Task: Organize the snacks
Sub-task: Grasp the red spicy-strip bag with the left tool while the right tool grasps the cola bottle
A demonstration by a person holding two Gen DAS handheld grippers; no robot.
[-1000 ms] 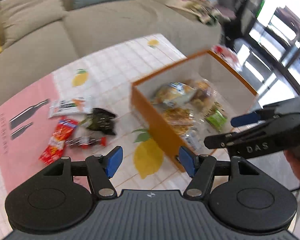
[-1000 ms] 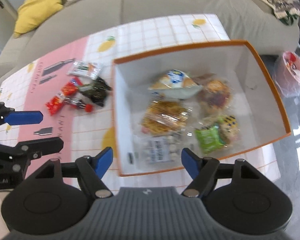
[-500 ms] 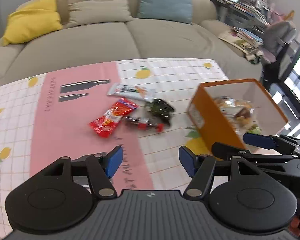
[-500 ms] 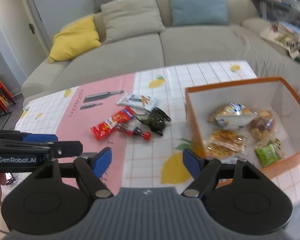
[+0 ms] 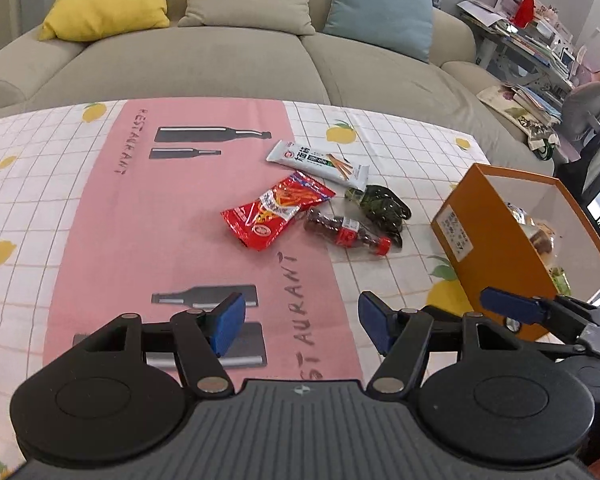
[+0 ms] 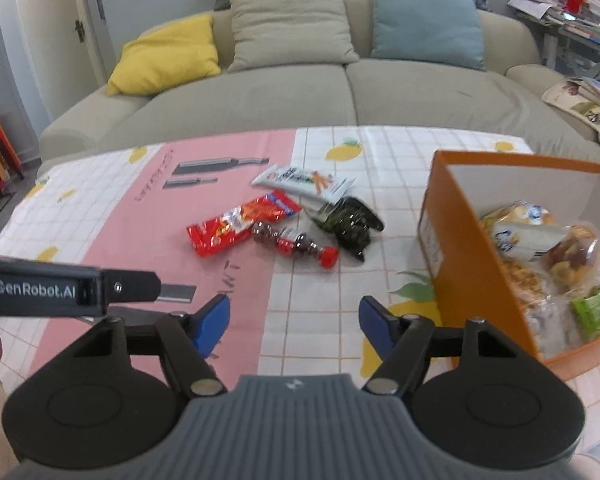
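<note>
Where the orange box (image 6: pixel 456 216) filled both views before, now loose snacks (image 5: pixel 278 210) ahead, left tool (image 5: pixel 300 318) agape, right tool (image 6: pixel 294 318) empty, closing.

Bright daylight, fisheye-bent edges, right view slightly blurred.

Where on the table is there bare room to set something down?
Bare tablecloth left of the red packet, and between the snack cluster and the grippers. Crowded: red packet, white packet, bottle and dark packet bunch together; the orange box holds snacks.
</note>
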